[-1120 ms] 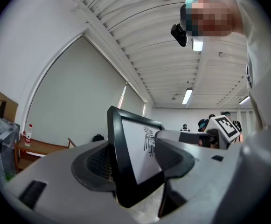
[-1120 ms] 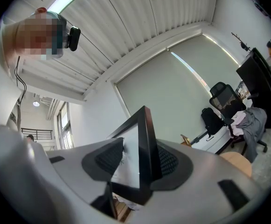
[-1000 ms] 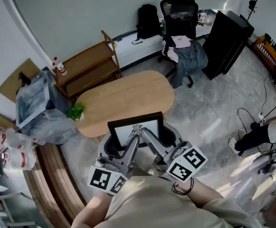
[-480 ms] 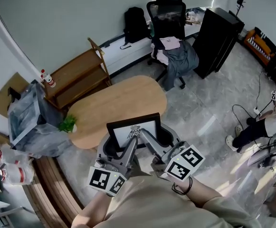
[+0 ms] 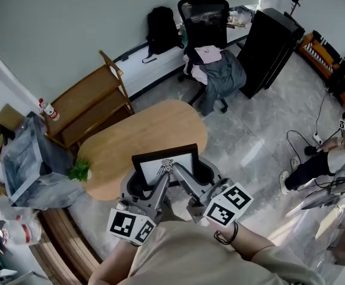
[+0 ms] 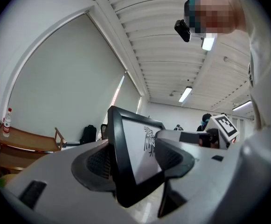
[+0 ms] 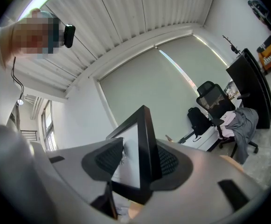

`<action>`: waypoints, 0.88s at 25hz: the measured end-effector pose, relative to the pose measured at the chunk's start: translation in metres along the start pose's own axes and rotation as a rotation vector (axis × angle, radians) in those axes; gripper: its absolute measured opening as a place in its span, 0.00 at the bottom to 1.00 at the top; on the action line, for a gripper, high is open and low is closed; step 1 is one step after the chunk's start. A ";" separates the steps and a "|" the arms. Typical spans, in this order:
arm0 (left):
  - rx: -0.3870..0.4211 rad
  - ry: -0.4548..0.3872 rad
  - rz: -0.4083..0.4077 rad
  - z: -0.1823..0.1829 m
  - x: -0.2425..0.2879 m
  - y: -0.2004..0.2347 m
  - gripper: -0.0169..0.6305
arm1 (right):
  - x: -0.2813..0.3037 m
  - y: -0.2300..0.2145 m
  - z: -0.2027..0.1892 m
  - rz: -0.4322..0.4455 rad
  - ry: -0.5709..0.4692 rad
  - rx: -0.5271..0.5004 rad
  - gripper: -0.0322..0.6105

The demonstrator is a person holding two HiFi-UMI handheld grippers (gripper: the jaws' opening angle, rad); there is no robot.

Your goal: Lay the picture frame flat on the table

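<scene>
Pinching the picture frame (image 5: 154, 166) from both sides, left tongs (image 5: 148, 184) and right tongs (image 5: 196, 176) hide its lower edge.

Three cameras: one overhead, one riding on each gripper, all meeting on the picture frame (image 5: 165, 161).

The head view looks steeply down from above and behind the left gripper (image 5: 148, 180) and right gripper (image 5: 195, 174), taking in the table (image 5: 142, 132) just beyond them and much of the room. The left gripper view sits close behind its own jaws, tipped up toward the ceiling (image 6: 172, 55) and facing across to the right gripper, with the wooden shelf (image 6: 28, 141) out to its left. The right gripper view is equally close and also tipped up, looking past its jaws to the office chair (image 7: 212, 97) and black cabinet (image 7: 252, 92). The head view also shows the shelf, chair and cabinet.
</scene>
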State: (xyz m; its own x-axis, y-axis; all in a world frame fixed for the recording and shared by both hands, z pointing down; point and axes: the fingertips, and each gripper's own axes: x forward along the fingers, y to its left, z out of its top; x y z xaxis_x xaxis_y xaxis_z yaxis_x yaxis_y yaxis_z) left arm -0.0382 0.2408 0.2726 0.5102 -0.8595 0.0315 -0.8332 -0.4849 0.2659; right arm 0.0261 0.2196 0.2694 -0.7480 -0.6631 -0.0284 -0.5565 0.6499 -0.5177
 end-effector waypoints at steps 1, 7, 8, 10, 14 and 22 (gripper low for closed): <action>-0.007 0.004 -0.003 0.002 0.007 0.011 0.44 | 0.012 -0.005 0.001 -0.007 0.004 -0.001 0.31; -0.023 0.035 -0.031 0.018 0.053 0.074 0.44 | 0.082 -0.034 0.014 -0.060 0.015 0.000 0.31; -0.025 0.040 -0.032 0.021 0.061 0.084 0.44 | 0.094 -0.039 0.016 -0.073 0.018 -0.009 0.32; -0.030 0.046 -0.035 0.027 0.075 0.107 0.44 | 0.118 -0.049 0.020 -0.095 0.023 -0.029 0.33; -0.039 0.052 -0.054 0.038 0.103 0.150 0.44 | 0.165 -0.066 0.028 -0.121 0.016 -0.046 0.33; -0.039 0.062 -0.115 0.046 0.151 0.207 0.44 | 0.226 -0.101 0.037 -0.189 -0.013 -0.049 0.34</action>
State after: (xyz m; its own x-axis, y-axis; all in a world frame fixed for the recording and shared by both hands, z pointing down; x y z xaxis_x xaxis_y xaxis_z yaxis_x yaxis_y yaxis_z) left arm -0.1433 0.0035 0.2877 0.6154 -0.7861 0.0581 -0.7600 -0.5721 0.3085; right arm -0.0735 -0.0095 0.2834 -0.6237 -0.7798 0.0540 -0.7040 0.5304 -0.4723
